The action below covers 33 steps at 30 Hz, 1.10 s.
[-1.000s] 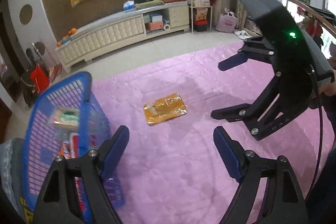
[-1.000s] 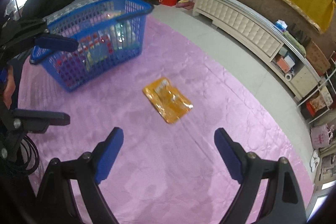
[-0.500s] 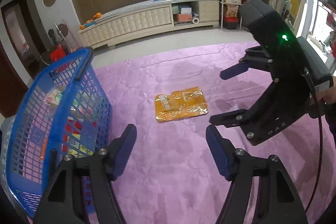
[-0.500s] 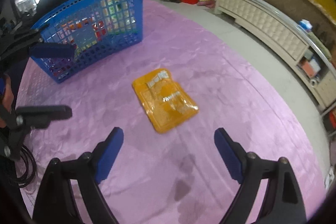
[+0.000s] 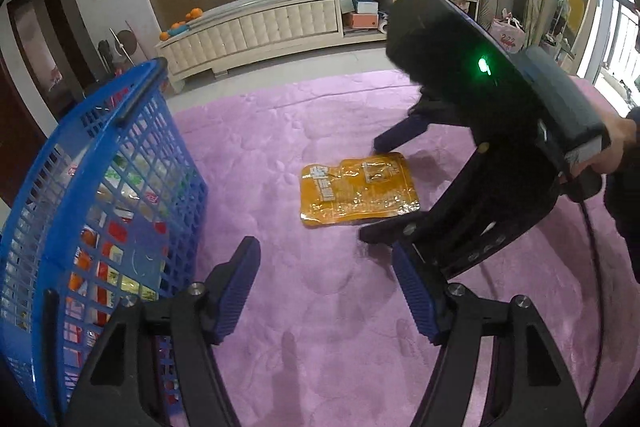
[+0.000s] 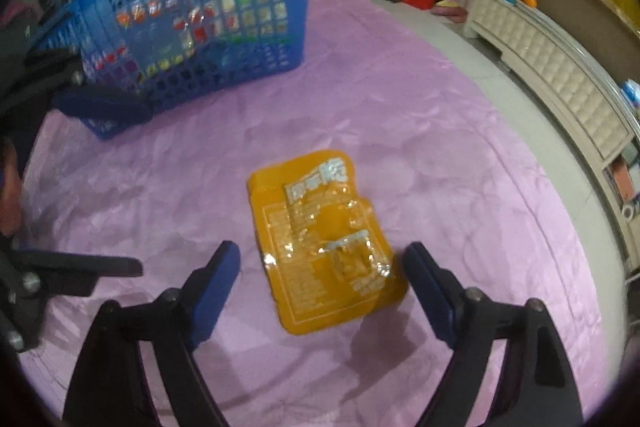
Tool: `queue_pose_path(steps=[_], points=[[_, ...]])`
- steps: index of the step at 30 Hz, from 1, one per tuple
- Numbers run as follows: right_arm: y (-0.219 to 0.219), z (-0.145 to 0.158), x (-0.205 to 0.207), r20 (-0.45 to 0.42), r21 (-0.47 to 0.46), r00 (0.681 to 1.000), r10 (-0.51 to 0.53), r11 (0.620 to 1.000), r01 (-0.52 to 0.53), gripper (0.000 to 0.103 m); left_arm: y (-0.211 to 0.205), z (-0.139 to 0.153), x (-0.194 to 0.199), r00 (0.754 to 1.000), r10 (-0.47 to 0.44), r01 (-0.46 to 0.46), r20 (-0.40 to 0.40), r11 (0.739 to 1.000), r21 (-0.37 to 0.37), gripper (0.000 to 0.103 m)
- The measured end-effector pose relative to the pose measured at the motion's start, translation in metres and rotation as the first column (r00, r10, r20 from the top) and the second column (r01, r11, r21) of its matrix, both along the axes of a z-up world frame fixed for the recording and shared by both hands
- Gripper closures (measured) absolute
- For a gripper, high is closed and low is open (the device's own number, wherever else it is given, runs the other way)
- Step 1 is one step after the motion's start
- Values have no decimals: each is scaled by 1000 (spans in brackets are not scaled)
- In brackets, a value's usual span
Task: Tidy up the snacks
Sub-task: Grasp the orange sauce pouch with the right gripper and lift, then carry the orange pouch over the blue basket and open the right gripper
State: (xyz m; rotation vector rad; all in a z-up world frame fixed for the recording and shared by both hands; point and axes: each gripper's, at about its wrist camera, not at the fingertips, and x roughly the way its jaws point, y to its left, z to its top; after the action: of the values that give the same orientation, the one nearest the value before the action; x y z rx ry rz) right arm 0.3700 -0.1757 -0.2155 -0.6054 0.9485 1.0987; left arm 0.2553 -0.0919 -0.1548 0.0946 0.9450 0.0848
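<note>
1 orange snack packet lies flat on the pink cloth, 1 blue basket of snacks nearby.
Right gripper straddles the packet's near end, jaws wide and closing, pads not touching; left gripper is half-open, empty, beside the basket.

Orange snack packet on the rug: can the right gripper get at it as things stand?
Probably yes. The orange packet lies flat on the pink rug, nothing on it, and the right gripper straddles its near end, jaws closing but not touching. The blue basket stands clear.
</note>
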Motion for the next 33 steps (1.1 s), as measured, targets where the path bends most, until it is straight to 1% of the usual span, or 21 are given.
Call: queue_pose_path(steps=[3, 4, 9, 11, 12, 14, 16, 19, 22, 25, 29, 33], points=[[1, 2, 0, -1, 19, 1000, 6, 1000, -6, 44, 2, -1, 1, 1000, 4, -4, -4, 1000, -2, 36], [0, 2, 0, 0, 22, 1000, 1, 1000, -1, 51, 2, -1, 1, 1000, 4, -4, -6, 1000, -2, 36], [-10, 1, -7, 5, 61, 1000, -25, 998, 25, 59, 6, 1, 3, 1000, 12, -11, -7, 1000, 14, 36], [-13, 1, -11, 0, 77, 999, -35, 996, 35, 68, 8, -2, 3, 1000, 20, -19, -18, 1000, 18, 36], [-13, 2, -12, -3, 81, 999, -32, 996, 32, 86, 9, -3, 3, 999, 24, -23, -25, 1000, 16, 36], [-14, 4, -18, 16, 76, 999, -50, 996, 48, 87, 11, -5, 3, 999, 28, -28, -32, 1000, 13, 36], [-15, 6, -21, 13, 75, 997, -72, 995, 71, 91, 12, -7, 4, 999, 37, -37, -36, 999, 6, 36], [-23, 10, -22, -48, 90, 992, -114, 989, 118, 92, 12, -6, 1, 999, 36, -36, -38, 999, -8, 36], [-36, 18, -32, -70, 91, 986, -149, 984, 155, 92, 12, -1, -4, 999, 21, -21, -27, 1000, -11, 36], [-51, 34, -49, -73, 101, 978, -193, 975, 200, 92, 12, 9, -12, 1000, 8, -8, -9, 999, -31, 36], [-65, 63, -75, -68, 119, 967, -246, 960, 253, 92, 7, 26, -27, 1000, -18, 18, 20, 999, -46, 36], [-65, 91, -102, -29, 117, 959, -281, 952, 282, 92, 6, 50, -48, 997, -36, 40, 68, 998, -57, 36]])
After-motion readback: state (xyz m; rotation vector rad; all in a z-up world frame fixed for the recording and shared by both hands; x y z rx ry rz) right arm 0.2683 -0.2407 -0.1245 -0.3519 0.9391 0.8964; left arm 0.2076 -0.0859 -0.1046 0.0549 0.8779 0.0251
